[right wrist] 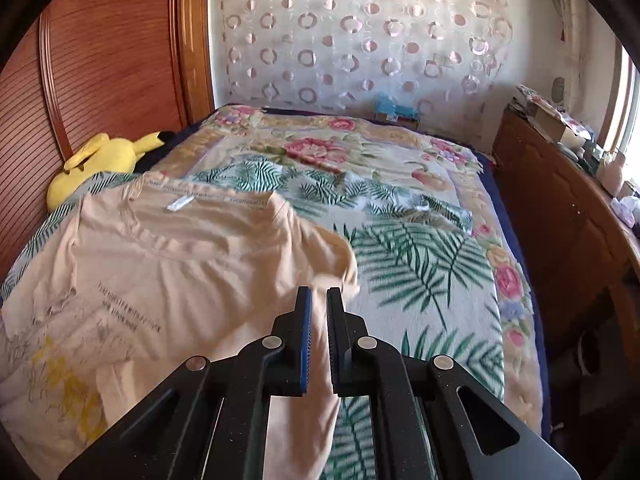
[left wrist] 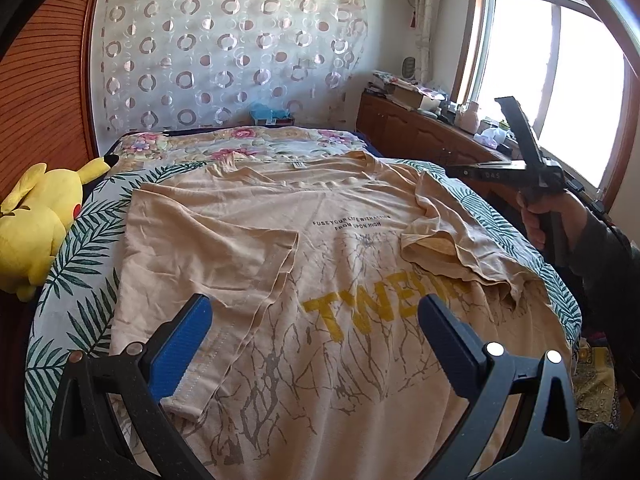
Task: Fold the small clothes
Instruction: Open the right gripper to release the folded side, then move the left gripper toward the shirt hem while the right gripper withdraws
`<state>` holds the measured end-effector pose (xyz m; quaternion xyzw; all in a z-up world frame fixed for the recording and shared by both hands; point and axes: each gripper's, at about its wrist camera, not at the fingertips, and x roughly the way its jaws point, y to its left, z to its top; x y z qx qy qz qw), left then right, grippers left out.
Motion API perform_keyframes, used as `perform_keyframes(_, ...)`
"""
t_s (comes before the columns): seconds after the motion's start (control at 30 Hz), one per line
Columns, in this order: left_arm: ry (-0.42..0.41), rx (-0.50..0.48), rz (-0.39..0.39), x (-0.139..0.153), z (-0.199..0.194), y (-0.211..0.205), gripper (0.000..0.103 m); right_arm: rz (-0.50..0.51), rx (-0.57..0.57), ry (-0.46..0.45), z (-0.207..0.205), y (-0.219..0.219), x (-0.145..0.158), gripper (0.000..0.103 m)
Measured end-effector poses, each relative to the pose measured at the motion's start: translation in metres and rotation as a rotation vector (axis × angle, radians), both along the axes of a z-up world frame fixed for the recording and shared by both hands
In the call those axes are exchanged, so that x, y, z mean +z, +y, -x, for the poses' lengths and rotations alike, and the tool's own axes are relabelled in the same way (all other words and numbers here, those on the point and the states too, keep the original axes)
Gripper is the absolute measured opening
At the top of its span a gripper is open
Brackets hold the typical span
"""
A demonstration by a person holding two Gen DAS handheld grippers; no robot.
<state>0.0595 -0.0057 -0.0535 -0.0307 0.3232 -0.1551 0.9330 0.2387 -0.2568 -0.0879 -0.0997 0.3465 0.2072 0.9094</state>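
fisheye edges cut off much of a peach t-shirt (left wrist: 304, 248) spread on a bed (left wrist: 80, 264), its yellow lettering partly buried under the folded-in right sleeve (left wrist: 448, 236) and, in the right wrist view, blurred past reading. the small black print on the chest is legible only from the left wrist view. a yellow pikachu plush (left wrist: 36, 224) lies beside the shirt's left edge, half out of frame against the wooden headboard (left wrist: 44, 80). clutter on the wooden cabinet (left wrist: 416, 128) beyond the shirt is too small to name, and the window washes out white. the left gripper (left wrist: 314, 330) hangs tilted down over the shirt's lower half, blue-padded jaws spread wide and holding nothing. the right gripper (right wrist: 319, 308), angled down over the shirt's right side, has its jaws drawn nearly together; whether cloth is pinched between them cannot be told. a sleeved hand (left wrist: 540, 220) clasps its handle.
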Motion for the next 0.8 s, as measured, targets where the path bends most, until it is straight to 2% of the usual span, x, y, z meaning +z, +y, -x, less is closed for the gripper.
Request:
perform_keyframes(0.1, -0.005, 0.001, -0.004, 0.002, 0.002, 0.001, 0.103, 0.003, 0.045, 0.005, 0.034, -0.006, 0.008, 0.013)
perform_keyframes(0.13, -0.007, 0.000, -0.004, 0.002, 0.002, 0.002, 0.103, -0.005, 0.066, 0.008, 0.047, -0.008, 0.005, 0.026)
perform_keyframes(0.17, -0.007, 0.000, -0.004, 0.002, 0.002, 0.002, 0.103, -0.019, 0.088, 0.016, 0.060, -0.012, 0.006, 0.044)
perform_keyframes(0.2, -0.004, 0.000, -0.004, 0.001, 0.002, 0.002, 0.103, -0.026, 0.103, 0.029, 0.071, -0.013, 0.003, 0.049)
perform_keyframes(0.23, -0.002, 0.001, -0.005, 0.001, 0.002, 0.002, 0.103, -0.030, 0.114, 0.044, 0.082, -0.015, -0.001, 0.049)
perform_keyframes(0.37, 0.005, 0.002, -0.008, -0.001, 0.003, 0.002, 0.103, -0.056, 0.152, 0.081, 0.124, -0.017, -0.011, 0.049)
perform_keyframes(0.6, 0.014, 0.008, -0.014, -0.003, 0.003, 0.004, 0.103, -0.011, 0.196, 0.094, 0.153, -0.004, -0.021, 0.046)
perform_keyframes(0.7, 0.017, 0.012, -0.013, -0.004, 0.002, 0.006, 0.103, 0.019, 0.203, 0.086, 0.157, 0.003, -0.024, 0.036)
perform_keyframes(0.73, 0.018, 0.013, -0.014, -0.004, 0.002, 0.006, 0.103, 0.037, 0.202, 0.082, 0.157, 0.005, -0.027, 0.028)
perform_keyframes(0.77, 0.020, 0.015, -0.013, -0.005, 0.002, 0.007, 0.103, 0.055, 0.193, 0.075, 0.156, 0.005, -0.028, 0.012)
perform_keyframes(0.8, 0.022, 0.017, -0.011, -0.005, 0.002, 0.008, 0.103, 0.060, 0.185, 0.070, 0.155, 0.007, -0.030, 0.010)
